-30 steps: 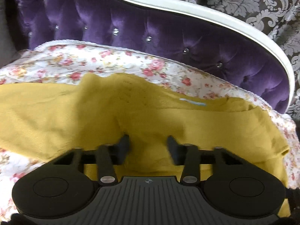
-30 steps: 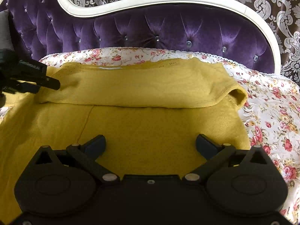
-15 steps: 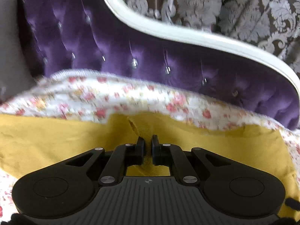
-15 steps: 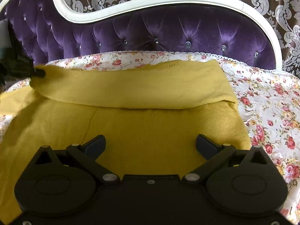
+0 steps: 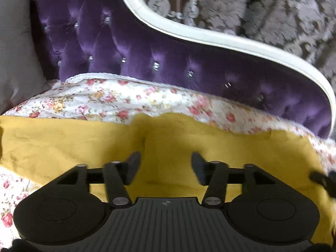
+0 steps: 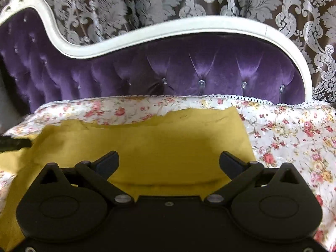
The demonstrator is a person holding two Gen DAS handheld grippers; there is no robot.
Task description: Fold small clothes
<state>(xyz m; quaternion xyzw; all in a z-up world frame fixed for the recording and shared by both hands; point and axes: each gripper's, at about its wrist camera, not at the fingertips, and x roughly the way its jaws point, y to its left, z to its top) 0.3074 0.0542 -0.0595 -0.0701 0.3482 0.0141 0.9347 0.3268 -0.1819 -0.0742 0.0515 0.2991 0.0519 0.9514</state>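
Both wrist views look low and close across the yellow garment toward the purple headboard.

Yellow garment: its near part is hidden under the left gripper body; left and right ends are cut off by the frame.
Same garment, right wrist view: the near edge runs under the right gripper.
Dark object: right of the left gripper, blurred; cannot tell what it is.
Patterned curtain: smeared by blur ahead of the tool.
Dark tip: left of the right gripper, cut off.
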